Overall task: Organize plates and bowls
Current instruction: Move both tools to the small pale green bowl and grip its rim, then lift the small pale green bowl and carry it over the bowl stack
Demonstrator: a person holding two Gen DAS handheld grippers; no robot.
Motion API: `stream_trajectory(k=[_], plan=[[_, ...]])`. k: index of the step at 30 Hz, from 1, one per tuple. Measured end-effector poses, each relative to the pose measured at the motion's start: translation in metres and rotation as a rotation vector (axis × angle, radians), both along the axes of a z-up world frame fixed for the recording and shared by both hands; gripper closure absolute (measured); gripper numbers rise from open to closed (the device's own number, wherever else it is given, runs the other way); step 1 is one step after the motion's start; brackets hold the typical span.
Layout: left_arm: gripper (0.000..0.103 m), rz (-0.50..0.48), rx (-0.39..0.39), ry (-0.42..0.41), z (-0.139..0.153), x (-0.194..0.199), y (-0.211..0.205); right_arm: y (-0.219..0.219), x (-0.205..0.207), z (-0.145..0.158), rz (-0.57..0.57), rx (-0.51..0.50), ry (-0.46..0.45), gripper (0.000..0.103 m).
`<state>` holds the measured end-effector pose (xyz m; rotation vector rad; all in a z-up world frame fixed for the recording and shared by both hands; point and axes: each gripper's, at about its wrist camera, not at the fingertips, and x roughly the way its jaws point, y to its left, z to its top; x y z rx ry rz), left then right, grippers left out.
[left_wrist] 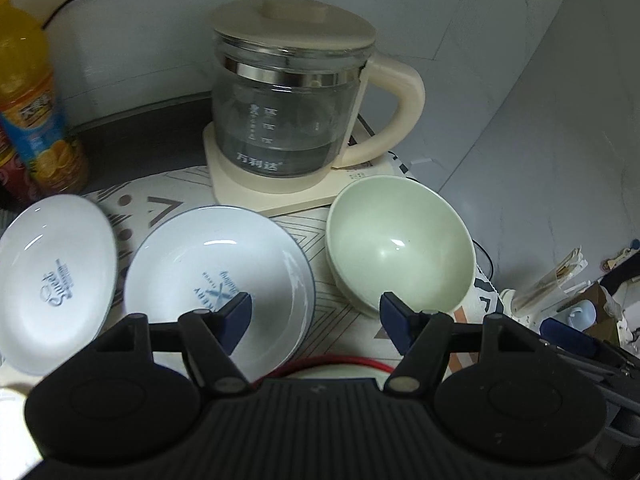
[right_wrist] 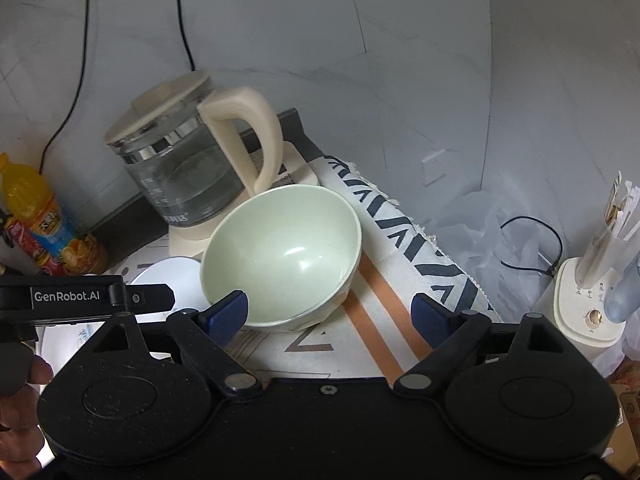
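Two white plates with blue print lie on a patterned mat: one at the left [left_wrist: 52, 276], one in the middle [left_wrist: 216, 276]. To their right stands a pale green bowl [left_wrist: 400, 244], upright and empty. My left gripper [left_wrist: 316, 312] hangs open above them, its left finger over the middle plate and its right finger over the bowl's near rim, holding nothing. In the right wrist view the green bowl [right_wrist: 280, 252] sits just ahead of my right gripper [right_wrist: 330, 312], which is open wide with nothing gripped. Its left finger is in front of the bowl's near left side. A white plate [right_wrist: 168, 280] shows beyond.
A glass kettle [left_wrist: 288, 100] on a cream base stands right behind the dishes. An orange drink bottle [left_wrist: 36, 112] and a red can are at the back left. The mat [right_wrist: 404, 224] drapes over the right edge. A white appliance [right_wrist: 588, 300] and cables lie lower right. A hand [right_wrist: 20, 400] shows at the left.
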<state>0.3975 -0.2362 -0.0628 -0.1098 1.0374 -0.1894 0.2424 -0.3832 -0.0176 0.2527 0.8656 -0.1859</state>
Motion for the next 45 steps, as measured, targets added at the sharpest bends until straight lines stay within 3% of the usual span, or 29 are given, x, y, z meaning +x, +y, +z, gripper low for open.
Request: stream_trajectory(k=[13,17,22,25,28,31,32,36,39,45], plan=[[0.034,-0.053,-0.015,0.027,-0.021,0.031,-0.016,-0.007,0.025,-0.023,-0.044,0.022,0.047,0.023],[0.035,-0.069,-0.015,0.03,-0.028,0.038,-0.02,-0.011,0.031,-0.031,-0.058,0.042,0.066,0.033],[0.037,-0.069,-0.021,0.066,-0.04,0.047,-0.026,-0.013,0.04,-0.04,-0.062,0.063,0.087,0.039],[0.04,-0.08,-0.016,0.072,-0.045,0.051,-0.029,-0.015,0.045,-0.048,-0.063,0.089,0.105,0.049],[0.045,-0.082,-0.017,0.083,-0.051,0.057,-0.031,-0.018,0.05,-0.056,-0.053,0.13,0.128,0.062],[0.054,-0.075,-0.01,0.094,-0.058,0.06,-0.033,-0.019,0.052,-0.06,-0.051,0.145,0.13,0.067],[0.061,-0.078,-0.012,0.105,-0.06,0.062,-0.034,-0.019,0.053,-0.061,-0.047,0.151,0.127,0.073],[0.081,-0.069,-0.033,0.135,-0.068,0.068,-0.034,-0.017,0.057,-0.061,-0.032,0.138,0.12,0.075],[0.086,-0.049,-0.025,0.144,-0.07,0.07,-0.034,-0.02,0.056,-0.058,-0.038,0.145,0.116,0.075],[0.087,-0.059,-0.036,0.134,-0.061,0.063,-0.034,-0.018,0.051,-0.046,-0.029,0.131,0.088,0.076]])
